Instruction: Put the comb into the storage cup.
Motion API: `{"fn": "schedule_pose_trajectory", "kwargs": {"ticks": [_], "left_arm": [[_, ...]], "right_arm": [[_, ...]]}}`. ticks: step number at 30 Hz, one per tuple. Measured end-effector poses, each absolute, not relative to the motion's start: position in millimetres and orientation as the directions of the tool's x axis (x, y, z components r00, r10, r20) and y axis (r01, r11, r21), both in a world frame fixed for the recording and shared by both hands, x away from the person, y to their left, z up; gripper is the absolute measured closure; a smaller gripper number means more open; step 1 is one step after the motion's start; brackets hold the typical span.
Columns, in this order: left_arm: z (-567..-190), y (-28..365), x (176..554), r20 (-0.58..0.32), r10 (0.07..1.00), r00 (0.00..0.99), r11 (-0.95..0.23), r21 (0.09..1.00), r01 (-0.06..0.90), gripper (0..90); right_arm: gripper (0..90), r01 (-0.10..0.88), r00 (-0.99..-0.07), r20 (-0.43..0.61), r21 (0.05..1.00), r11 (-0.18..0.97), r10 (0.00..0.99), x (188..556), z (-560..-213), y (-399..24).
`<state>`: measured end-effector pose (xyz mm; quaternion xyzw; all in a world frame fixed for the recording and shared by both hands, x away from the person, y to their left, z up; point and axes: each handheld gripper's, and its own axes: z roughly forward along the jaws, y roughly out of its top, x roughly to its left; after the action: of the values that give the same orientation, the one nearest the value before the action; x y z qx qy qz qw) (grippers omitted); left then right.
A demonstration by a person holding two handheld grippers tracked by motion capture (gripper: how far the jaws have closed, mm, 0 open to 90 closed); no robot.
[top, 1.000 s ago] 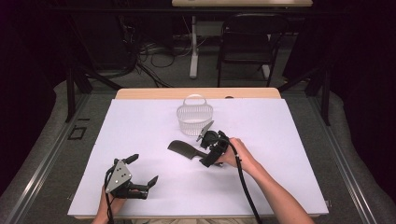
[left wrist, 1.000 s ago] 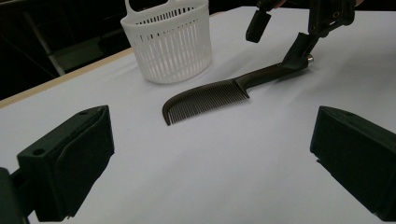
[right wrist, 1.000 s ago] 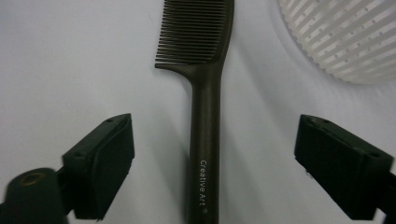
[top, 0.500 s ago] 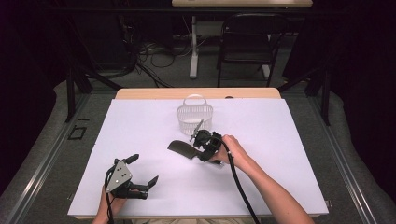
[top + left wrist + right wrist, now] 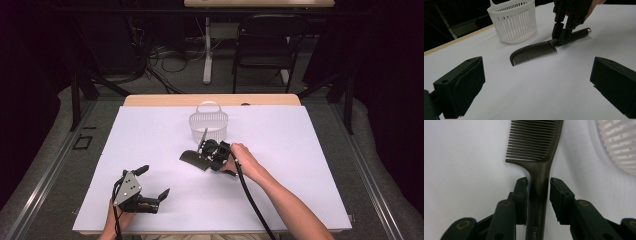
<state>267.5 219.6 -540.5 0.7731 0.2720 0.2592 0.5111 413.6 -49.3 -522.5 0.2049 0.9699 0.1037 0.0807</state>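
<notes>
The comb [image 5: 537, 157] lies flat at frame centre, not yet lifted. The right gripper [image 5: 537, 195], jaws just closing, brackets its handle without clamping; the basket [image 5: 208, 125] waits behind. The left gripper [image 5: 150, 185] rests agape, lower left.

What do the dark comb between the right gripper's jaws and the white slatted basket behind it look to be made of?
Dark comb: likely moulded plastic, satin sheen, fine one-piece teeth; the handle's far end carries a shiny cap, perhaps metal. White slatted basket: apparently moulded plastic, matte and slightly translucent, with thin uniform ribs and a loop handle.
</notes>
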Motion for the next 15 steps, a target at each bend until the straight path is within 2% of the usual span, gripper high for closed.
{"fn": "schedule_pose_trajectory", "kwargs": {"ticks": [7, 11, 15], "left_arm": [[-540.5, 219.6, 267.6, 0.119, 0.683, 0.720, -0.329, 0.931, 0.158, 0.0], [-540.3, 219.9, 267.4, 0.119, 0.683, 0.720, -0.328, 0.932, 0.157, 0.0], [-540.3, 220.3, 267.7, 0.119, 0.685, 0.719, -0.327, 0.932, 0.158, 0.0]], "right_arm": [[72.2, 0.396, -0.902, -0.097, 0.202, 0.896, 0.421, 418.8, -528.2, -46.3], [72.8, 0.404, -0.900, -0.081, 0.211, 0.890, 0.428, 419.9, -527.6, -48.5], [72.8, 0.411, -0.896, -0.063, 0.263, 0.873, 0.440, 418.1, -521.7, -54.5]]}}
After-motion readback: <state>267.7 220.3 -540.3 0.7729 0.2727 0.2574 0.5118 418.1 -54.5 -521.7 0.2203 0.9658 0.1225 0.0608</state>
